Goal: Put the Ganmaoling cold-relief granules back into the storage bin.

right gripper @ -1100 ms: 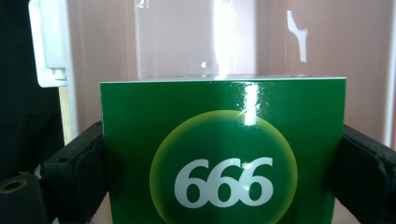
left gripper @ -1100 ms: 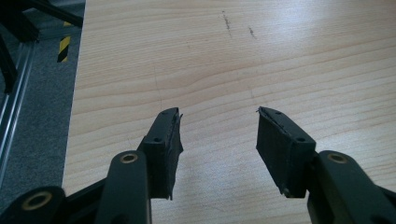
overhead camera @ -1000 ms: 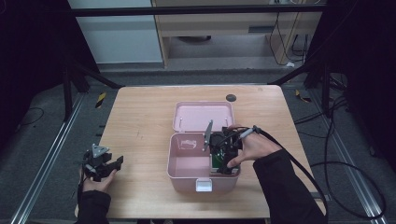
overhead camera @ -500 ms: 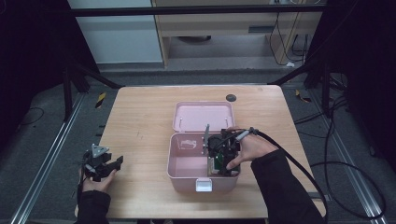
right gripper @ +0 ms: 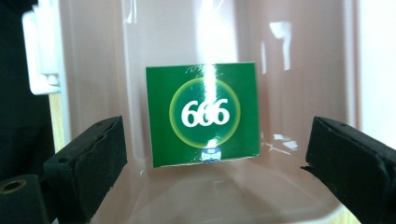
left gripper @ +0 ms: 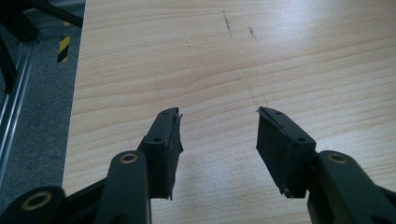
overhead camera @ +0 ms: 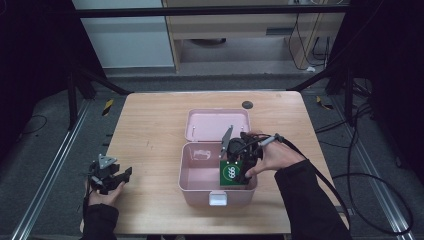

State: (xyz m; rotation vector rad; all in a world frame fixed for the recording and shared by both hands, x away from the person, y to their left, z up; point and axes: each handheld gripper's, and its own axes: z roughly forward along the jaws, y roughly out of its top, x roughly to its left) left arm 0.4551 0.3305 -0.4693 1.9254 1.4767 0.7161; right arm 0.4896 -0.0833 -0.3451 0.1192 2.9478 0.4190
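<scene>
A green pack [right gripper: 203, 114] printed "666" stands on edge against the inner wall of the open pink box [overhead camera: 200, 175], at its front right [overhead camera: 233, 173]. My right gripper [overhead camera: 236, 150] reaches down into the box just behind the pack. Its jaws have just been closing a little, but they stand wide apart [right gripper: 217, 126]; the pack lies ahead between them and neither pad touches it. My left gripper [overhead camera: 112, 175] rests low over the table's near left corner, open [left gripper: 218, 112], with bare wood between its pads.
The box's lid [overhead camera: 217, 125] lies open flat behind it, and a white clasp [overhead camera: 218, 198] sits on its front wall. A small clear item [overhead camera: 202, 154] lies inside at the back left. A dark round spot [overhead camera: 247, 104] marks the wooden table [overhead camera: 150, 125] farther back.
The right hand has shifted only slightly over the box. The green pack and the left gripper have kept their places.
</scene>
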